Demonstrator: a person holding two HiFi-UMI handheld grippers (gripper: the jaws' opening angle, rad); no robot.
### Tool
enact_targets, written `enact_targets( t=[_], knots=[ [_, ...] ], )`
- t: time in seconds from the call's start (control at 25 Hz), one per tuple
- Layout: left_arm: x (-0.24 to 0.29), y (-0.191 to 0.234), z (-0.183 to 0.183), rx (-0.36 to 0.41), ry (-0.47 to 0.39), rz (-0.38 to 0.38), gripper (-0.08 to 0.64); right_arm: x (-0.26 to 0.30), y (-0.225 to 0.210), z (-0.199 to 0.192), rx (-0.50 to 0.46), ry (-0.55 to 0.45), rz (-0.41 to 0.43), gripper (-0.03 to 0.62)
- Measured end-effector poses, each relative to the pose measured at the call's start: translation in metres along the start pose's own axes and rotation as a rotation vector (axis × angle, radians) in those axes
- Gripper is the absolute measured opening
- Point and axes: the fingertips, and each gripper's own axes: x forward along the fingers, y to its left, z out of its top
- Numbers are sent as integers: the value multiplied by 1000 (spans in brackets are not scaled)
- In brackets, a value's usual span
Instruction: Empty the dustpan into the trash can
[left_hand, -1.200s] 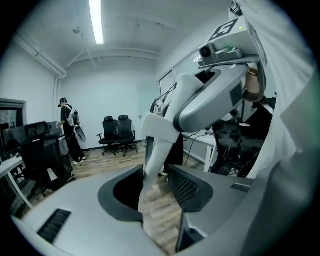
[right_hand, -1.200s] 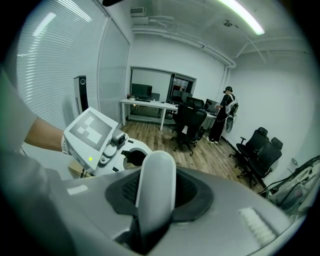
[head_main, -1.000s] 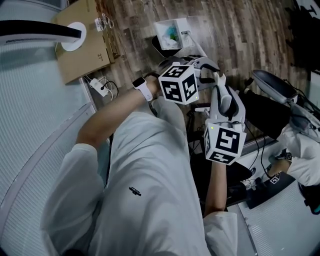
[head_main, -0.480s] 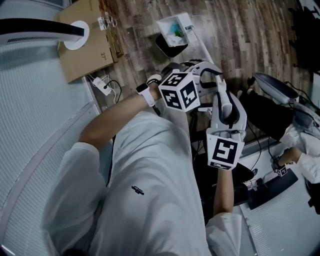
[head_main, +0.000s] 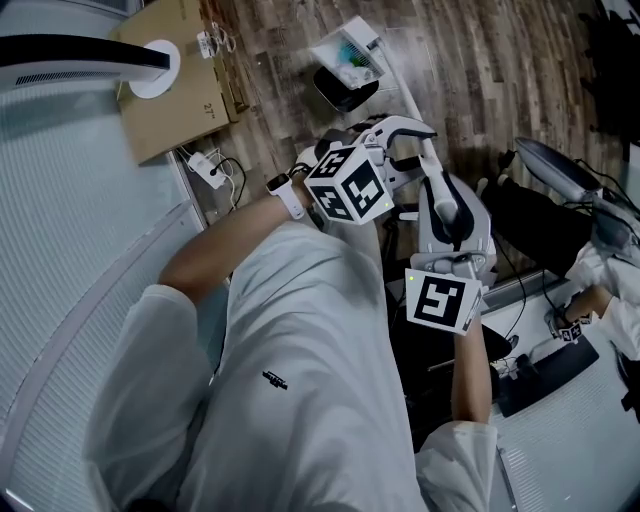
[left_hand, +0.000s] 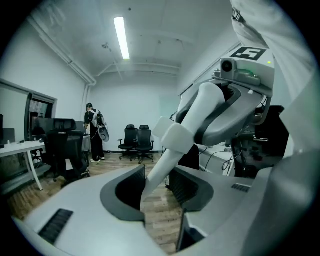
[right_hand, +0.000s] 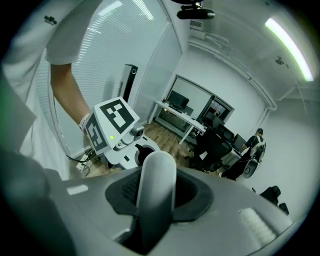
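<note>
over the wooden floor (head_main: 480, 70), far side of my head view: dustpan (head_main: 345, 55), white, teal scraps inside, touching a dark trash can (head_main: 335, 97) just beside it; i cannot tell whether it sits over the can's mouth; dustpan handle (head_main: 402, 100), long, white, runs back to my two tools; right hand-held gripper (right_hand: 156, 200): narrow, clamped on the handle near its rounded end; left hand-held gripper (left_hand: 159, 186): wide, jaws have just been opening, handle passes between them with a gap on one side; cardboard box (head_main: 180, 90), near the wall, well apart from the dustpan
</note>
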Motion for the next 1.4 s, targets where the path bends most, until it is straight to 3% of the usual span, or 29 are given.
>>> enact_targets(
  t=[0.68, 1.04, 1.4],
  knots=[
    [-10, 3, -4, -71, -3, 74, 155, 0, 10, 5, -137, -43, 60, 115],
    [-23, -2, -18, -64, 22, 124, 160, 0, 36, 1, -325, -64, 95, 115],
    [-21, -9, -17, -90, 25, 121, 158, -5, 35, -1, -328, -66, 121, 117]
  ],
)
